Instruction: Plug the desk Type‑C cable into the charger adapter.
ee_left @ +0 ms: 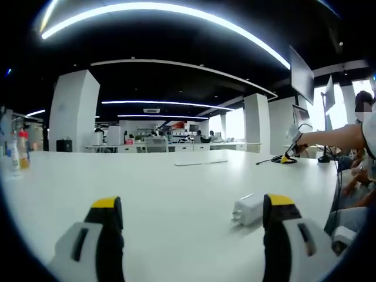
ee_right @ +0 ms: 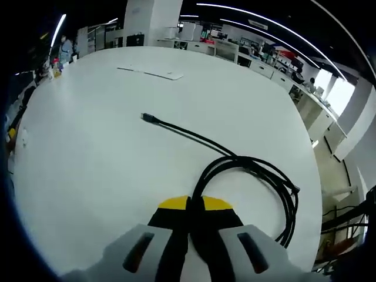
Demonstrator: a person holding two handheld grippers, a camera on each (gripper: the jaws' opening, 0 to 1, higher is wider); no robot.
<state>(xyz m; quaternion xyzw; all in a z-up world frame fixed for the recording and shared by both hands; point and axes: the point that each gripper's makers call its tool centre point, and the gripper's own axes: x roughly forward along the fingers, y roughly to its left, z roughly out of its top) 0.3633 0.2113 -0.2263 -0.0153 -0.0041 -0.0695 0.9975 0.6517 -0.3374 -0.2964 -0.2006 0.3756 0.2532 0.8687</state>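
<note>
In the left gripper view a white charger adapter (ee_left: pixel 247 208) lies on the white table (ee_left: pixel 176 182), just left of my right-hand jaw. My left gripper (ee_left: pixel 192 202) is open, its yellow-tipped jaws wide apart with nothing between them. In the right gripper view a black Type-C cable (ee_right: pixel 258 170) lies in a loose coil on the table (ee_right: pixel 88 153), its plug end (ee_right: pixel 147 117) stretched out towards the far left. My right gripper (ee_right: pixel 194 203) is shut, jaws pressed together, and its tips overlap the near edge of the coil. I see no grip on the cable.
A person's arm (ee_left: pixel 335 138) reaches over the far right of the table to a small yellow-and-black device (ee_left: pixel 289 158) with a cord. Bottles (ee_left: pixel 20 151) stand at the far left edge. A flat white sheet (ee_right: pixel 154 72) lies far across the table.
</note>
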